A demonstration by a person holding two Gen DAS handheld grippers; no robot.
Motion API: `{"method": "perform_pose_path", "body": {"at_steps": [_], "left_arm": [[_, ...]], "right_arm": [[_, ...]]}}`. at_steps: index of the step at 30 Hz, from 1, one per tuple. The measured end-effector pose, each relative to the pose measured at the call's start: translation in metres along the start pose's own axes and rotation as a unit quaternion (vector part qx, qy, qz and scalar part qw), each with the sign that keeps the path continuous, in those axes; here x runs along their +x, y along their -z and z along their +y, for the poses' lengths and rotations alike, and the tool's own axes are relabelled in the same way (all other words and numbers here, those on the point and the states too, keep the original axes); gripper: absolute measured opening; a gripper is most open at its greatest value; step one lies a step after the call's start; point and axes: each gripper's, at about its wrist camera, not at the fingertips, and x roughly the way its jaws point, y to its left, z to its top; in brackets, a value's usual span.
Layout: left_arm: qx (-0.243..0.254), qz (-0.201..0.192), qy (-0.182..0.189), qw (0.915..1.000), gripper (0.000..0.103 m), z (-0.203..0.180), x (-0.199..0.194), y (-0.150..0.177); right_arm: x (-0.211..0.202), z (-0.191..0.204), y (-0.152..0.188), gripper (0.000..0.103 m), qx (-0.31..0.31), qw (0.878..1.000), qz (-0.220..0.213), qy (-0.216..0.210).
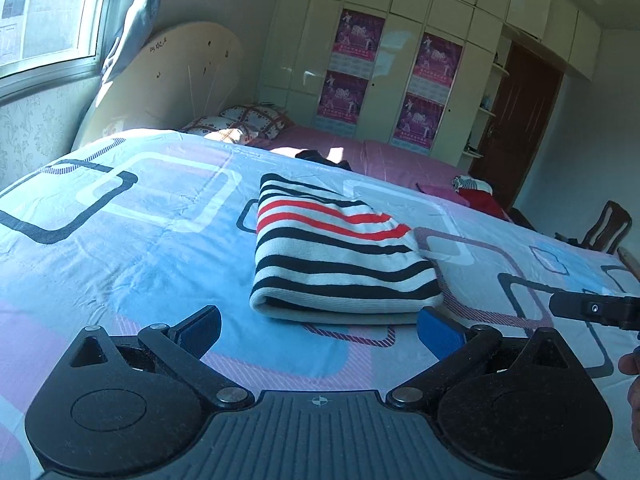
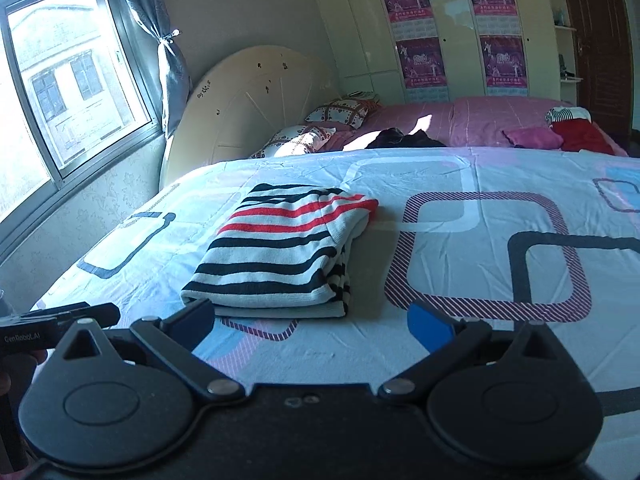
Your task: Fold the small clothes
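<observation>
A: Grippers first. How do they stand?

B: Left gripper [image 1: 318, 330] has its blue pads [image 1: 434, 330] spread as wide as they go, nothing between them, nothing touched. Right gripper [image 2: 312, 326] is the same: released, empty, above the sheet [image 2: 460, 280].

A: And the garment?

B: The striped top [image 1: 340, 260] lies folded flat on the sheet, just ahead of both tools. From the left gripper it sits straight in front, its rounded fold edge nearest, between the two pads' lines but apart from them. From the right gripper it sits ahead and toward the left finger [image 2: 196, 320], whose tip overlaps the top's near corner in view; I cannot tell whether they touch.

A: Any containers?

B: I see none.

A: What else is around?

B: Far beyond the top, dark clothes [image 2: 404, 138] lie on a pink blanket [image 2: 472, 124], with pillows [image 2: 320, 128] by the headboard [image 2: 248, 100]. Ahead to the right of the tools lie a red garment [image 2: 580, 132] and a pink one [image 2: 532, 136]. Nothing stands between either gripper and the top.
</observation>
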Motion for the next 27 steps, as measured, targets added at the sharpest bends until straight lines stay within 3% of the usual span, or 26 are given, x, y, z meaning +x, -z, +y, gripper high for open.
{"method": "perform_pose_path", "body": {"at_steps": [15,21,27], "left_arm": [[0.041,-0.050,0.015,0.9978,0.103,-0.053,-0.164,0.044],[0.049,-0.071,0.020,0.9960,0.103,-0.070,-0.199,0.052],[0.047,-0.081,0.019,0.9955,0.103,-0.076,-0.210,0.054]], "right_arm": [[-0.144,0.042,0.054,0.102,-0.045,0.997,-0.047,0.030],[-0.172,0.048,0.059,0.102,-0.059,0.995,-0.064,0.038],[-0.182,0.053,0.055,0.102,-0.070,0.994,-0.079,0.039]]}}
